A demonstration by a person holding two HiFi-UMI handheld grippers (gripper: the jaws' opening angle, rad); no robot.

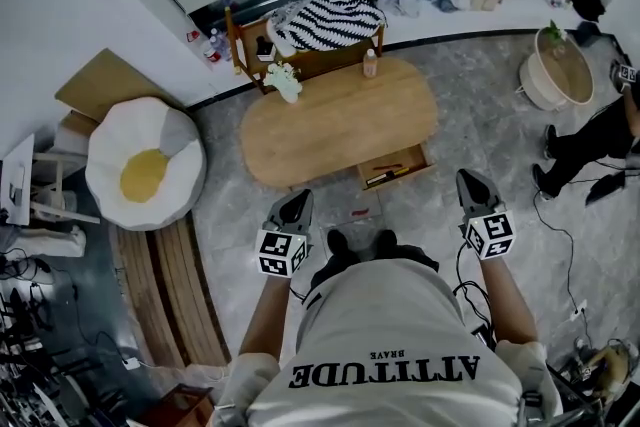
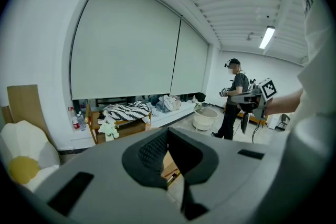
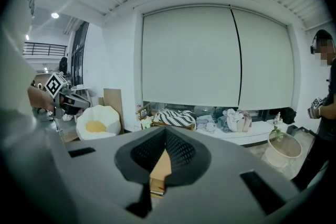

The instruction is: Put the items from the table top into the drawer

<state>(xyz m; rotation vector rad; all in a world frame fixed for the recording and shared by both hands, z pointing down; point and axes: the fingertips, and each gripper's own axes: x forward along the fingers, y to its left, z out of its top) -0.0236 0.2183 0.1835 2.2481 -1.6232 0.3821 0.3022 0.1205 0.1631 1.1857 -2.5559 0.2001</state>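
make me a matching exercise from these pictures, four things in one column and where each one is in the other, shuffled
Things
1. small bottle
2. striped blanket
3. egg-shaped cushion
4. drawer

Places
A. on the floor to the left of the table
B. pulled open on the table's near side
C. standing on the table top at its far edge
D. heaped behind the table, toward the wall

Pairs: 1-C, 2-D, 3-A, 4-B
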